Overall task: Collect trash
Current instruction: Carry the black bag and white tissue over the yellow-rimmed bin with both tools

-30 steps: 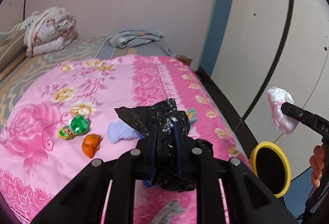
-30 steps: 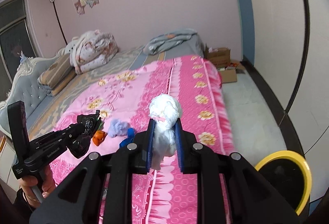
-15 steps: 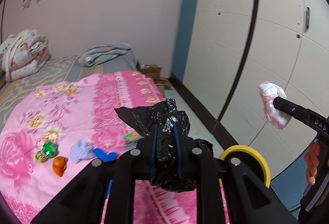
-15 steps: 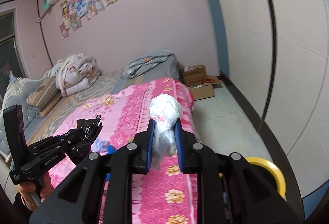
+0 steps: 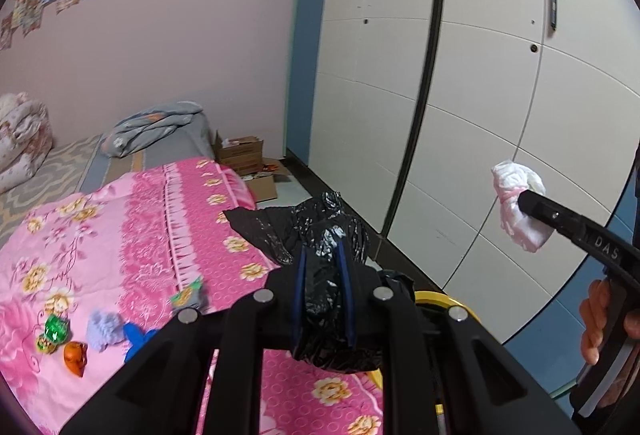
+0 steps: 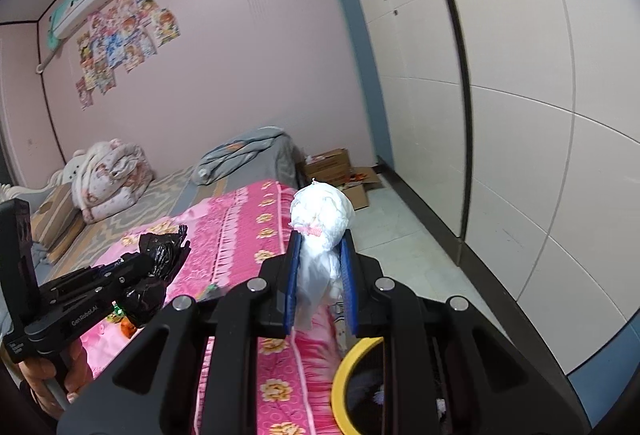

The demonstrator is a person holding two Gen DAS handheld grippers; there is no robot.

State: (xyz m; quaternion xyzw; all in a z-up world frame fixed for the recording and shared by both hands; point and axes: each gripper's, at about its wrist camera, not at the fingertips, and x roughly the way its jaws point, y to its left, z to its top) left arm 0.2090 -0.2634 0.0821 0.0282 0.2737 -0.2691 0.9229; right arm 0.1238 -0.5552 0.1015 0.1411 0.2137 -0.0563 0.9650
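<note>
Beside the bed [image 5: 120,235], with its pink flowered cover, the yellow-rimmed bin [image 6: 340,383] stands on the floor, mostly hidden under both tools, and that hiding is the first risk: neither camera shows the whole mouth, so a drop judged from these views could land on the rim or on the tiles. The left gripper [image 5: 323,275] is clenched on a crumpled black plastic bag [image 5: 320,231], a loose flap of it fanning out past the fingers; thin film like this tends to cling to the pads on release, and the flap could catch air and drift back onto the cover. The right gripper [image 6: 320,267] is clamped on a white wad of tissue-like trash [image 6: 320,223], pinched low, with the bulbous top standing free above the fingers, so it may tip sideways as the jaws part. Both loads hang near the bin but not squarely above it, as far as can be told. Smaller pieces remain on the cover: a pale purple scrap [image 5: 105,329], a blue scrap [image 5: 136,335], an orange piece [image 5: 75,353] and a green wrapper [image 5: 56,327], all easy to overlook.
</note>
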